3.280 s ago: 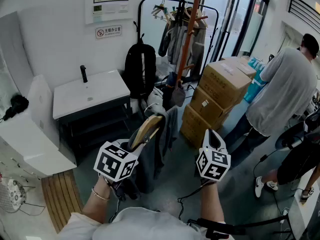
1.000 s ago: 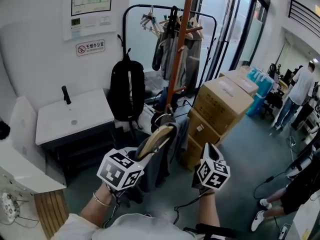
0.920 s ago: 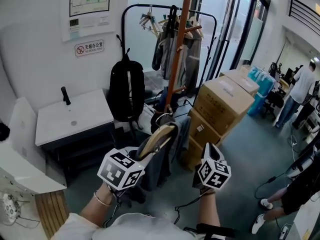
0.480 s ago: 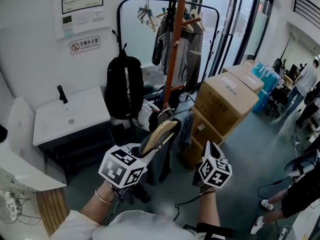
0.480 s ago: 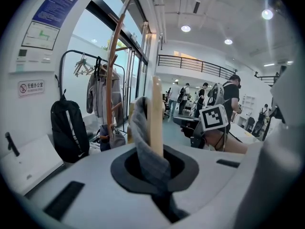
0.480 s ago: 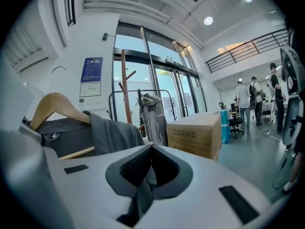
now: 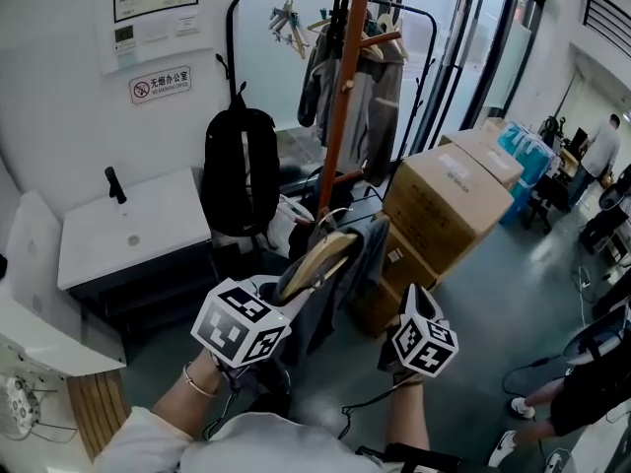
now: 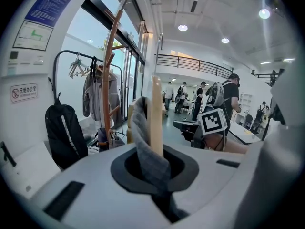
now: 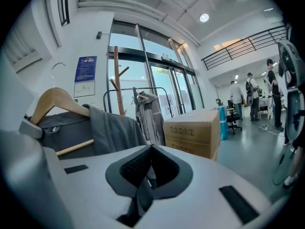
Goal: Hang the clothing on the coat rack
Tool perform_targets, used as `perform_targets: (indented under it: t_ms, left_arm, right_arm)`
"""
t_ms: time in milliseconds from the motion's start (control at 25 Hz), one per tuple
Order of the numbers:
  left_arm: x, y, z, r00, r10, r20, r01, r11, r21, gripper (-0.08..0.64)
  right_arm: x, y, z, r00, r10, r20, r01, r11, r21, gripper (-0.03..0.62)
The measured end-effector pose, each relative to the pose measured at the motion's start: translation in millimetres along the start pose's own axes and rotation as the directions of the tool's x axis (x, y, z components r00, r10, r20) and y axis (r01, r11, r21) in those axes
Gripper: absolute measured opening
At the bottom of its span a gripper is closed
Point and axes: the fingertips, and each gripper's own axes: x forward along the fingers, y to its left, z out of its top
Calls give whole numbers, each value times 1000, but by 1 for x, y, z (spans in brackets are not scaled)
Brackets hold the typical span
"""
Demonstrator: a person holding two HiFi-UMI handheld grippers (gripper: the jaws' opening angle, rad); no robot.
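Everything has slid closer over the last second. The tall orange-brown wooden coat rack and the black fabric backpack left of it now sit bigger and lower in the head view, and both grippers have been carried toward them. The grip itself hasn't changed. So I'd call this the walk-up, with the actual hanging not started yet.

The left gripper is clamped tight on the pale wooden hanger and pinches a fold of the grey ribbed-looking garment along with it. Its own view shows the flat wooden arm standing straight up out of the pads with cloth bunched beside it. The garment drapes over the hanger, soft and limp, on the near side of the rack and well apart from its pegs. The right gripper sits just right of the garment without touching it. Its fingers are pressed together with nothing in them as far as I can see.

Materials-wise, the rack is a smooth round pole with short angled pegs. Behind it is a thin black metal tube rail, matte brown cardboard boxes are stacked to the right, and a glossy white rectangular sink cabinet is on the left. The hanger's wire hook looks thin, so I reckon landing it on a peg will take some aiming.
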Motion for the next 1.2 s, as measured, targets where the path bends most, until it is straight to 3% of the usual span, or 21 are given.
perform_targets:
  t_ms: [760, 1200]
  left_arm:
    - [29, 55, 71, 990, -132, 55, 123, 983, 136, 11]
    - [55, 82, 104, 983, -180, 42, 169, 969, 179, 11]
  right_arm:
    - [80, 0, 63, 995, -53, 86, 54, 998, -13, 23]
    - [118, 6, 100, 992, -37, 124, 48, 995, -89, 23]
